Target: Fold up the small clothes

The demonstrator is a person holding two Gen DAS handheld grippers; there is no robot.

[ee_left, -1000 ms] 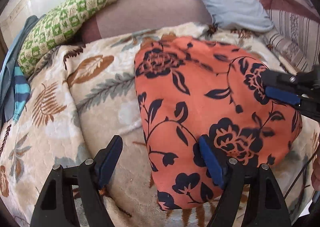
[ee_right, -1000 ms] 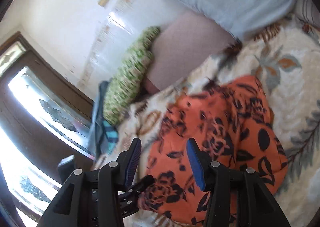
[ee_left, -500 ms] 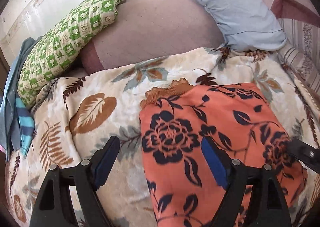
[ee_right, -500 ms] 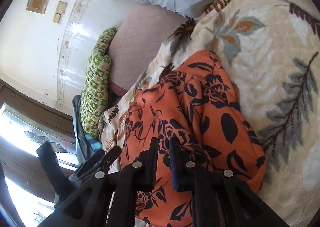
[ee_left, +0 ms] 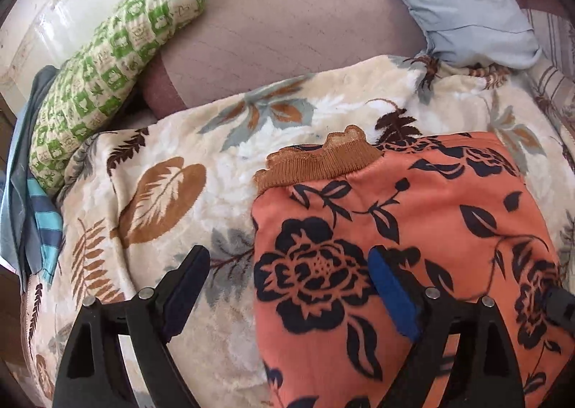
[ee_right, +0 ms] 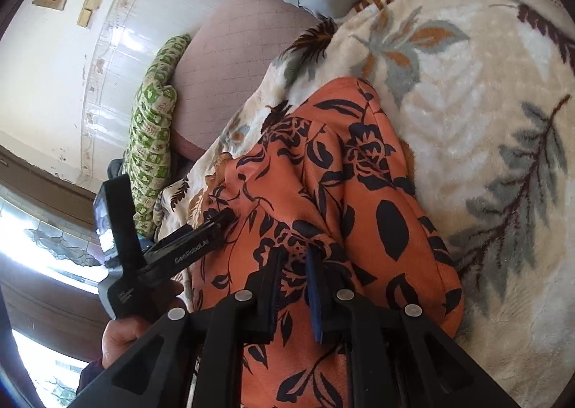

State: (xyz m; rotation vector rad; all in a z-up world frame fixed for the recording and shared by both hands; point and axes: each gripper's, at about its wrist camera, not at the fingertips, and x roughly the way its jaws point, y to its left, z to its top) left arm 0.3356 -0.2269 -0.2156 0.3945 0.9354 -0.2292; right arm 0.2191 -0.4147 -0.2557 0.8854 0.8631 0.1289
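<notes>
Garment [ee_left: 413, 221]: orange, black flowers — lies folded on the blanket [ee_left: 201, 163], ribbed hem at its far edge.
Left gripper [ee_left: 287, 285]: spread wide, left edge of garment between the fingers.
Right gripper [ee_right: 293, 285]: pinched on a garment fold — near end.

The only legible lettering is in the right wrist view: pale print reading "GenRobot.AI" runs along the black finger of the left gripper [ee_right: 201, 242], at the near left beside the orange garment [ee_right: 323, 199]. A smaller label on that gripper's body, lower down, is too small to read. Nothing legible shows in the left wrist view.
</notes>
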